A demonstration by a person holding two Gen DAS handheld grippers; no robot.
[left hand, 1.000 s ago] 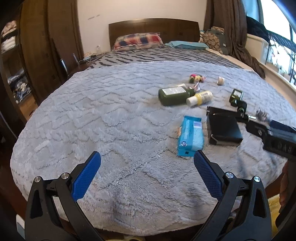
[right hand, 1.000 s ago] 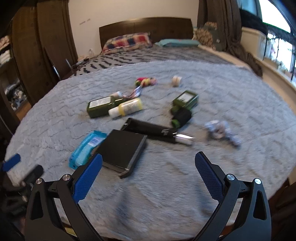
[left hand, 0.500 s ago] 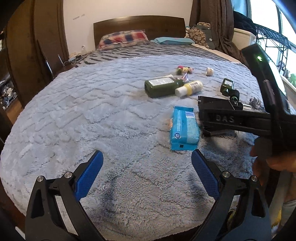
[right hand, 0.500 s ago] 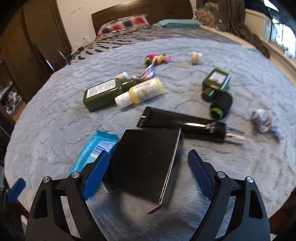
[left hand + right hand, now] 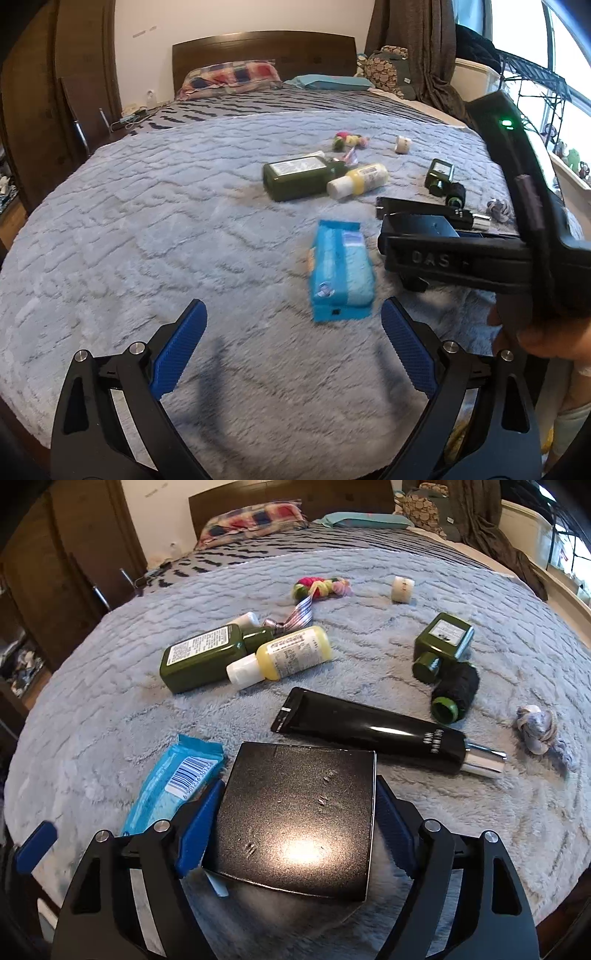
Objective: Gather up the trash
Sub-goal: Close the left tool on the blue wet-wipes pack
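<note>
**Right gripper closing around the black box at the blanket's near edge**

The right gripper point(image 5: 295, 827) has its jaws closing, with the flat black box point(image 5: 295, 812) between the blue pads; both pads sit just beside the box's side edges, and firm contact cannot yet be confirmed. To grip well, I would keep the pads square on the two opposite sides and low on the box, since its glossy lid looks slippery and the plush blanket point(image 5: 369, 635) gives underneath.

The left gripper point(image 5: 293, 345) hangs wide open and empty above the near edge, with the blue wipes pack point(image 5: 341, 269) just beyond its fingertips, a likely next pick.

Further in lie a black tube point(image 5: 369, 727), a yellow bottle point(image 5: 284, 657) touching a large green bottle point(image 5: 203, 657), a small green bottle point(image 5: 443, 642) and a small white jar point(image 5: 402, 588) nearest the far edge. All appear capped; their contents cannot be seen. No trash bin is in view.
</note>
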